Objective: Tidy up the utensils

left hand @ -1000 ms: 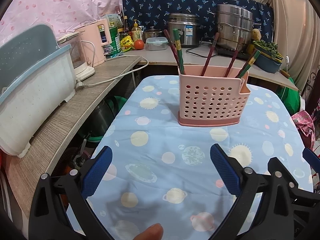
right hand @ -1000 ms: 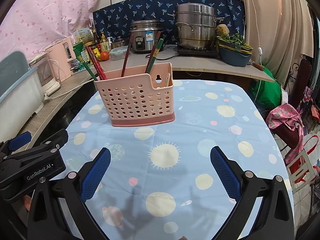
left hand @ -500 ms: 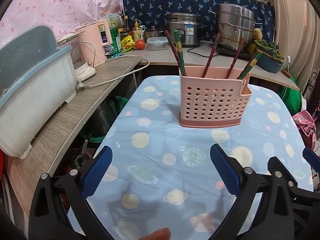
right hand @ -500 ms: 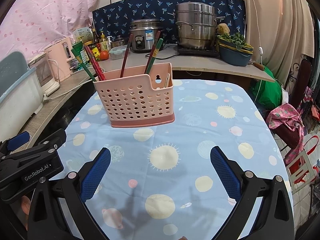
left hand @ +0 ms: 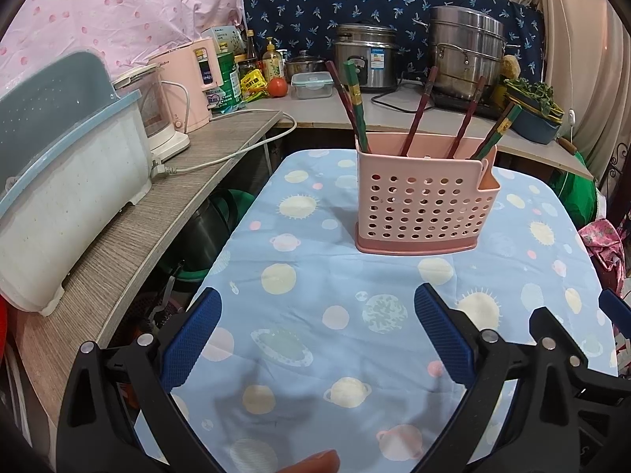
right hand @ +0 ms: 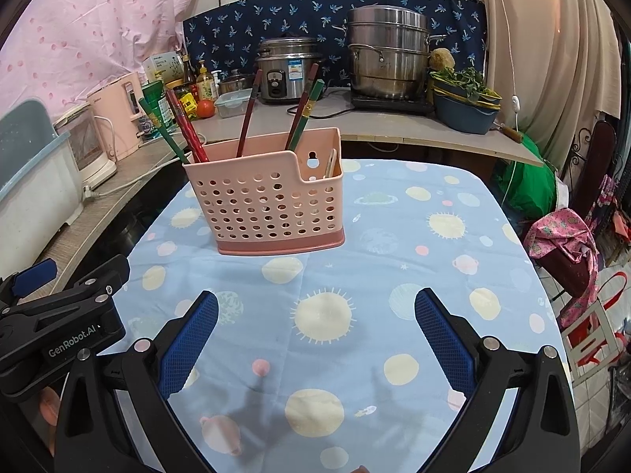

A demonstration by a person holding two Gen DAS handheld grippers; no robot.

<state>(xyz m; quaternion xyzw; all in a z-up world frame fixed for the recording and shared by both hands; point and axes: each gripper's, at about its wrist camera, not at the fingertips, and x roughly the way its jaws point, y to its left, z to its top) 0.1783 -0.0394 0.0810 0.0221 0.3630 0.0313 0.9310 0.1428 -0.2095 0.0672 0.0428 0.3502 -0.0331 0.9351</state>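
The left tongs (left hand: 315, 331) are wide apart and hold nothing. The right tongs (right hand: 315, 335) are wide apart too, and they hold nothing. Both hang over the near part of the table (left hand: 299, 287), which has a blue cloth with suns and planets on it. In the right view, the left tongs show as a black arm at the left edge, close beside the right tongs.

The pink basket (left hand: 424, 201) stands upright on the cloth, past the tongs, near the middle of the table. It is well apart from both tongs. Its walls are full of small round holes. It has a tall part and a lower part at one end.

Chopsticks (left hand: 418, 118) stick up out of the tall part and lean out in different ways. Some are dark red and some are green (right hand: 161, 132). In the right view, a pale stick (right hand: 330, 163) stands in the lower part.

Behind the table is a long counter (left hand: 402, 110). On it stand a rice cooker (left hand: 364, 59), a big steel pot (left hand: 467, 51), a tomato (left hand: 277, 87) and a clear food box (left hand: 312, 85). A blue bowl with green leaves (right hand: 465, 108) sits at the right end. On the left side there is a big white and blue tub (left hand: 67, 185) and a pink kettle (left hand: 189, 79).
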